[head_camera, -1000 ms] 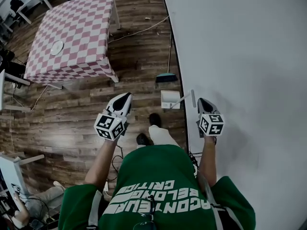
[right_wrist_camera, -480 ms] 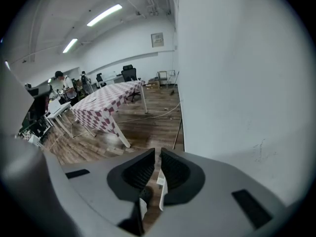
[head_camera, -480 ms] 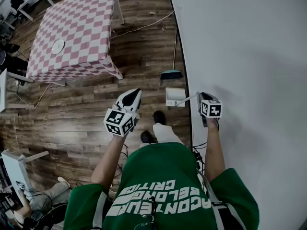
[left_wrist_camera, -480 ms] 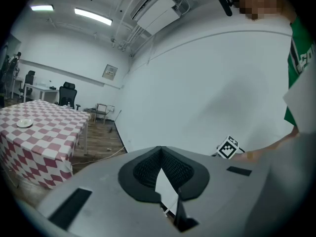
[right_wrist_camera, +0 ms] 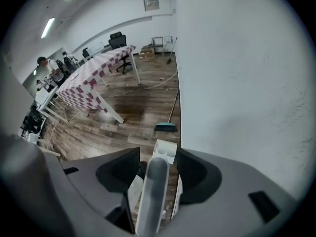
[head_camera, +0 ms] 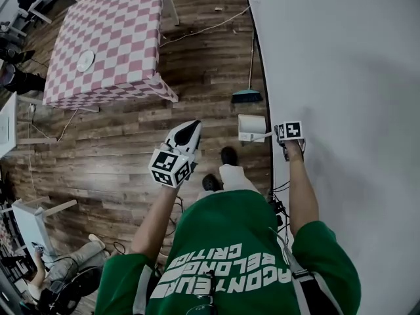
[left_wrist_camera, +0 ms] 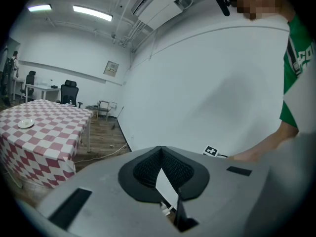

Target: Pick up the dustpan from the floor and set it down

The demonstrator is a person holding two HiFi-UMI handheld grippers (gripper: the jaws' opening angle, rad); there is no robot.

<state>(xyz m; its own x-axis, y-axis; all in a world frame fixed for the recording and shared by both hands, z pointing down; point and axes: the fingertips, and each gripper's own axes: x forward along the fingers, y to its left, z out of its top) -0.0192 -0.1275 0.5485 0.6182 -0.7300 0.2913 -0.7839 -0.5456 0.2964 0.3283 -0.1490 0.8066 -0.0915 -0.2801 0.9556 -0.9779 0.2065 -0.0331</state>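
The white dustpan stands low on the wooden floor against the foot of the wall; its pan shows past the jaws in the right gripper view. Its grey handle runs up between the jaws of my right gripper, with a gap on each side. Those jaws have just been opening and no longer press on it. In the head view only that gripper's marker cube is clear. My left gripper hangs over bare floor left of the dustpan, pads together, holding nothing.
A broom leans on the white wall just beyond the dustpan. A table with a pink checked cloth stands at the far left, a cable beside it. The person's shoes are near the dustpan.
My right gripper has sunk toward the floor along the wall with the dustpan and its jaws now stand apart round the handle. The left gripper drifted a little toward the dustpan.
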